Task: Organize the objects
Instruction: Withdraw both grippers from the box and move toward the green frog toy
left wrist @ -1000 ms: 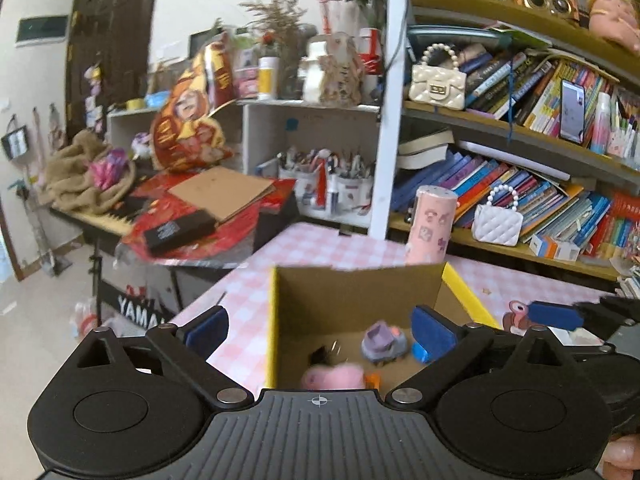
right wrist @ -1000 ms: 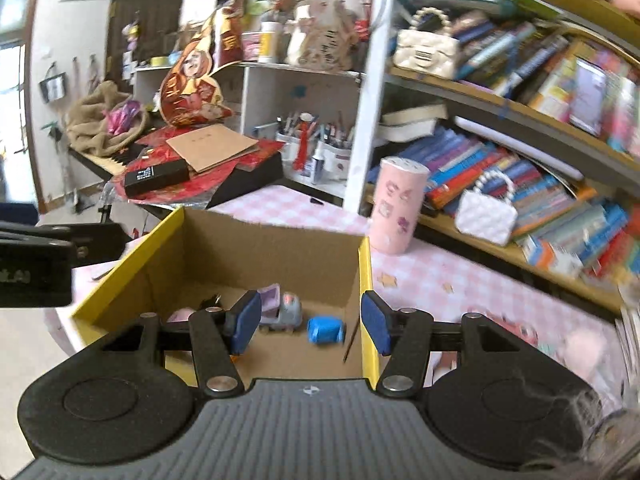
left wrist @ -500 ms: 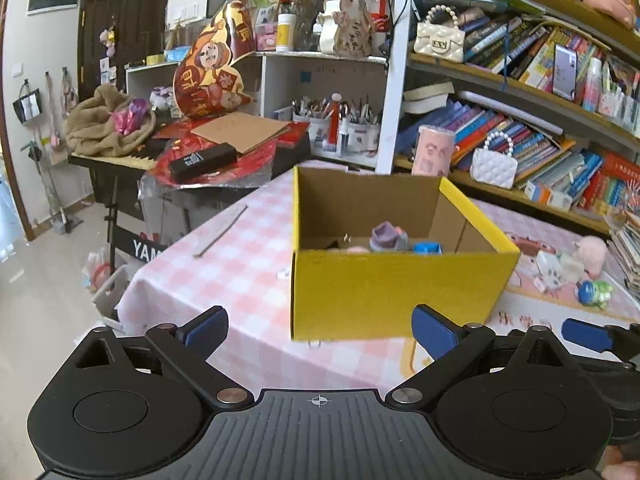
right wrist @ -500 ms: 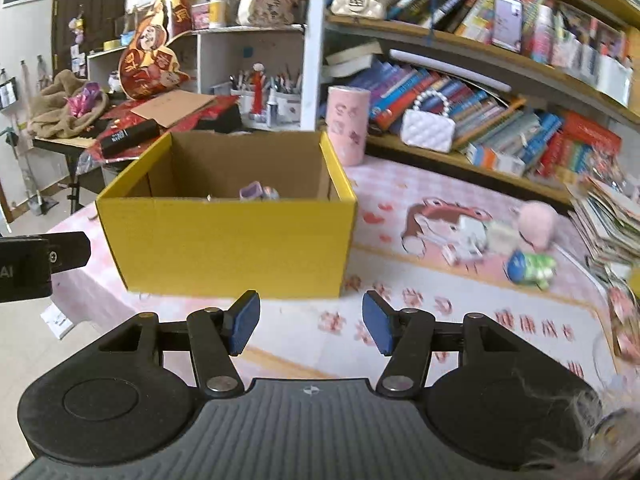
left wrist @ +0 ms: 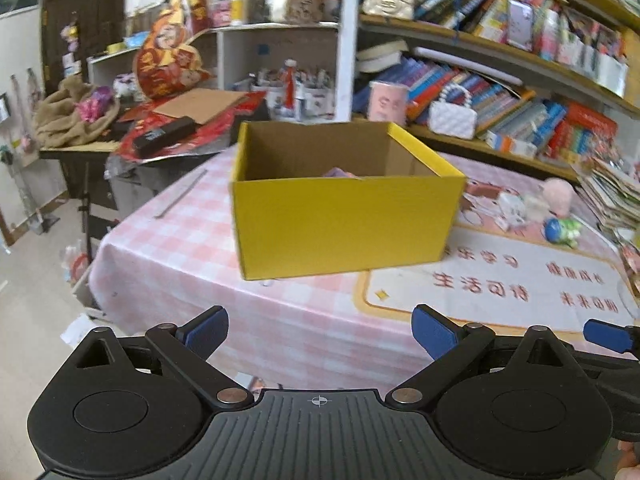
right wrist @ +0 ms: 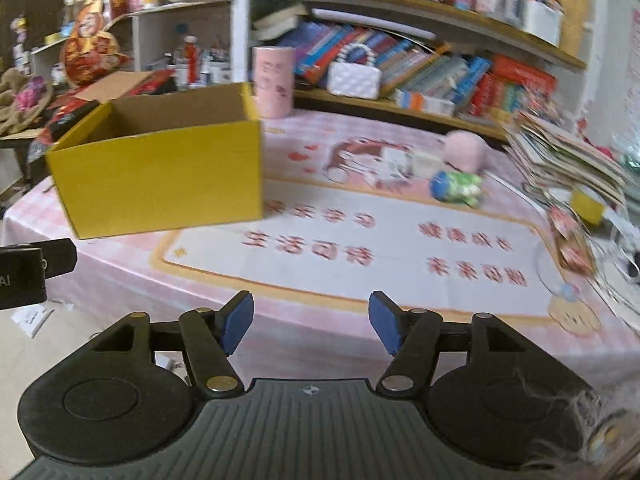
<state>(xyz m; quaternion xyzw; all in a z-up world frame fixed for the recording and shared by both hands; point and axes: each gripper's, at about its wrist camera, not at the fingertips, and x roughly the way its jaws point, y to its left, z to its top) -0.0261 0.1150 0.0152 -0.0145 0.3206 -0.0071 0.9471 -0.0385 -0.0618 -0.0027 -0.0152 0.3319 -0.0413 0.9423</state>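
Note:
A yellow cardboard box stands open on the pink checked table; it also shows in the right wrist view. A purple toy peeks over its rim. On the mat to its right lie a blue and green toy, a pink plush and a small white toy. My left gripper is open and empty, off the table's front edge. My right gripper is open and empty, off the front edge before the mat.
A white mat with red characters covers the table's right half. A pink cylinder and a white handbag stand behind the box by the bookshelves. A stack of books lies at the right. A cluttered keyboard stand is at the left.
Both grippers have pulled back from over the box to beyond the table's front edge. The right one has also swung right toward the mat. Both stay open and empty.

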